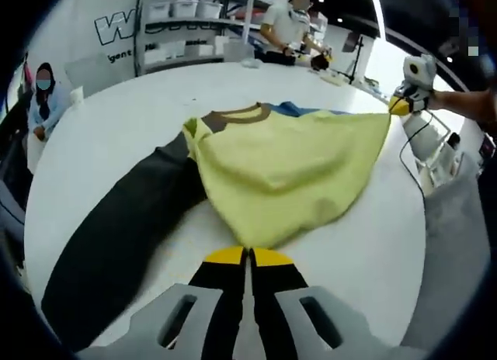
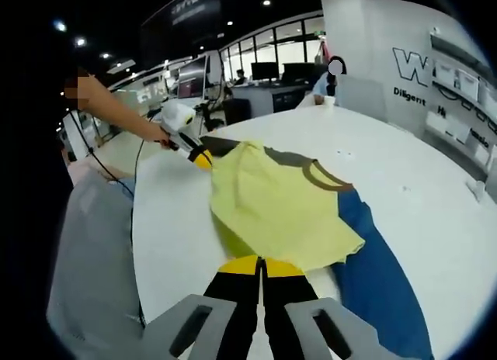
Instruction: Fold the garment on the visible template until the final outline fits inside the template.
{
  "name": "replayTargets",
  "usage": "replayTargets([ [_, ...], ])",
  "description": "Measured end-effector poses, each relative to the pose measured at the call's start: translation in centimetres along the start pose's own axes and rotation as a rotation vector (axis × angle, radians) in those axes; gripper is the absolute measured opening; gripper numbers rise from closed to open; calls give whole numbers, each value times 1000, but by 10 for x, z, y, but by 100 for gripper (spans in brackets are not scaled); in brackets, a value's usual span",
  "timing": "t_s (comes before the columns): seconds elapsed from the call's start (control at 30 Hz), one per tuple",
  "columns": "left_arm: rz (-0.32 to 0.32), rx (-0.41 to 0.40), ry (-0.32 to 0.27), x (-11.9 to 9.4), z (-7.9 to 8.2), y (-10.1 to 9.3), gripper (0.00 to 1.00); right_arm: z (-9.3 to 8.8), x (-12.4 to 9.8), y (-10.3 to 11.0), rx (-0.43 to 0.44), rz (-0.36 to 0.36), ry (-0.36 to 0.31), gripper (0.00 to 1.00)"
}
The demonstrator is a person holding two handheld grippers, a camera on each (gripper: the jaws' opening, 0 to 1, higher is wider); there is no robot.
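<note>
A shirt with a yellow body [image 1: 279,170] and a brown collar [image 1: 233,115] lies partly on the round white table [image 1: 116,119]. Its dark grey sleeve [image 1: 124,236] trails toward me on the left. Its blue sleeve [image 2: 380,275] spreads on the table in the right gripper view. My left gripper [image 1: 248,255] is shut on the near edge of the yellow cloth. My right gripper [image 2: 262,263] is shut on another yellow edge. Each gripper appears in the other's view: the right one [image 1: 397,105] at a stretched corner, the left one [image 2: 200,158] at the far corner.
A seated person [image 1: 43,96] is at the table's far left rim, and another person [image 1: 291,26] stands at the back by shelves with bins [image 1: 194,11]. A black cable [image 1: 411,147] runs off the table's right edge. My grey trouser leg [image 2: 89,259] is beside the table.
</note>
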State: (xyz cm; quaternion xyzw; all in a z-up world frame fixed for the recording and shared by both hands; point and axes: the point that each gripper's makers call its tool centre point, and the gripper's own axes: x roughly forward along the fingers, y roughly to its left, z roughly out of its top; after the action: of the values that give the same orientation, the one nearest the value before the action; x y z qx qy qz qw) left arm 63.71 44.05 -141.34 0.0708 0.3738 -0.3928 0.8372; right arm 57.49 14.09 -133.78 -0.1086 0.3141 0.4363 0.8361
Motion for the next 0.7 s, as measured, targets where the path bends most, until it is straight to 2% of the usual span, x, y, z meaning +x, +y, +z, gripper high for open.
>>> replayTargets([
  [0.17, -28, -85, -30, -15, 11, -8, 1, 2, -6, 2, 1, -2, -7, 0],
  [0.47, -75, -117, -42, -35, 15, -23, 1, 5, -15, 14, -12, 22, -7, 0],
  [0.7, -98, -146, -44, -49, 13, -29, 1, -4, -17, 23, -22, 40, 11, 0],
])
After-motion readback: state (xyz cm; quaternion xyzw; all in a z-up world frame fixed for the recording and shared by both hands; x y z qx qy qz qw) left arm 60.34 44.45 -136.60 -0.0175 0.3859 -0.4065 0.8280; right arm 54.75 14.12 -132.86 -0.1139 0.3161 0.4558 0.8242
